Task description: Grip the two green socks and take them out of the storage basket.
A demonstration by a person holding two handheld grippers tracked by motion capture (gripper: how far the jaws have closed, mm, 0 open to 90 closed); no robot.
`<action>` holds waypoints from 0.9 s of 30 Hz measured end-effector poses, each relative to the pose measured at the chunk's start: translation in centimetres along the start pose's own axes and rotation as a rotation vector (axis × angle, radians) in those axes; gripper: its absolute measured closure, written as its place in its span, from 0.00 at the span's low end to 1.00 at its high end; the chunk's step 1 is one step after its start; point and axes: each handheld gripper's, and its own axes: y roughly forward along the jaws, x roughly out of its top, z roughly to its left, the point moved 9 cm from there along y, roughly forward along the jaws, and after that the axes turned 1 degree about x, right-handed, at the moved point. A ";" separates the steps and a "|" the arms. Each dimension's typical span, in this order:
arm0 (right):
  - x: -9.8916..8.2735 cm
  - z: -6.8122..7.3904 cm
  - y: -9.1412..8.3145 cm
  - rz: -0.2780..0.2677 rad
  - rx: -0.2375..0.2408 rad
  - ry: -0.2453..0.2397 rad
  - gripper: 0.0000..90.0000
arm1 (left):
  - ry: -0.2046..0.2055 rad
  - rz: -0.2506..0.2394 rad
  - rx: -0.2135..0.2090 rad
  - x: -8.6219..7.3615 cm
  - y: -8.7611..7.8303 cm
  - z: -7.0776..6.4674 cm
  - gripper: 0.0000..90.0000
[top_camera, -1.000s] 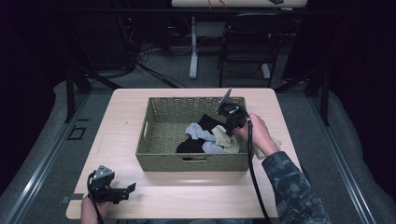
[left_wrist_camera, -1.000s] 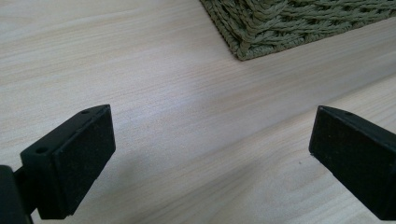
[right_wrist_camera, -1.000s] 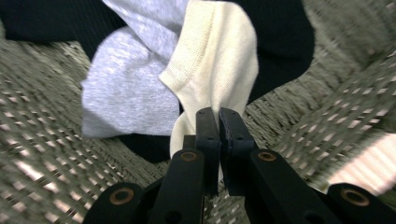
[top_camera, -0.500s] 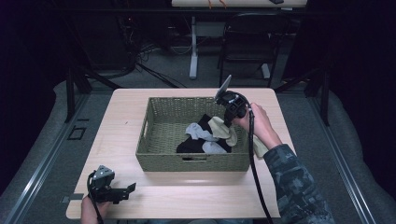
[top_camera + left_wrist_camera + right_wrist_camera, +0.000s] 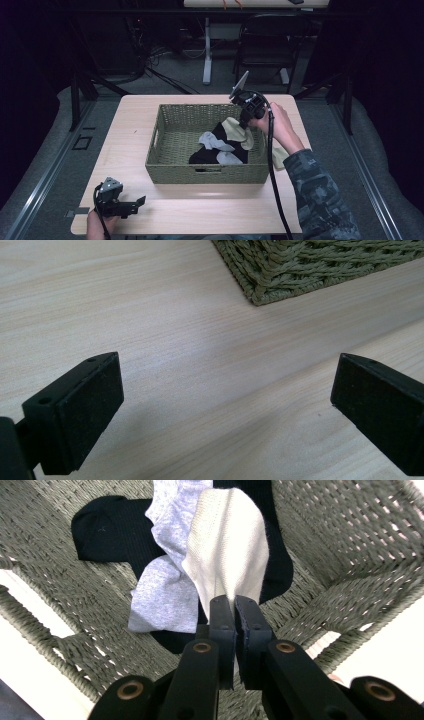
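A woven olive basket stands in the middle of the light wood table. Inside it lie black socks and grey socks. My right gripper hovers over the basket's right part, shut on a cream sock that hangs from its jaws above the pile; the cream sock also droops in the high view. My left gripper rests low at the table's front left corner, open, with bare wood between its fingers. A basket corner lies ahead of it.
Another cream sock lies on the table right of the basket, partly under the right forearm. Beyond the table stand a chair and a desk leg on the dark floor.
My right gripper has risen and drawn back toward the basket's far right corner, lifting the cream sock up off the pile. The left gripper has stayed put.
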 end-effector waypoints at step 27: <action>0.9 -1.0 -5.6 -0.082 -0.055 0.004 0.97 | -0.002 -0.003 -0.003 0.0 0.0 0.0 0.01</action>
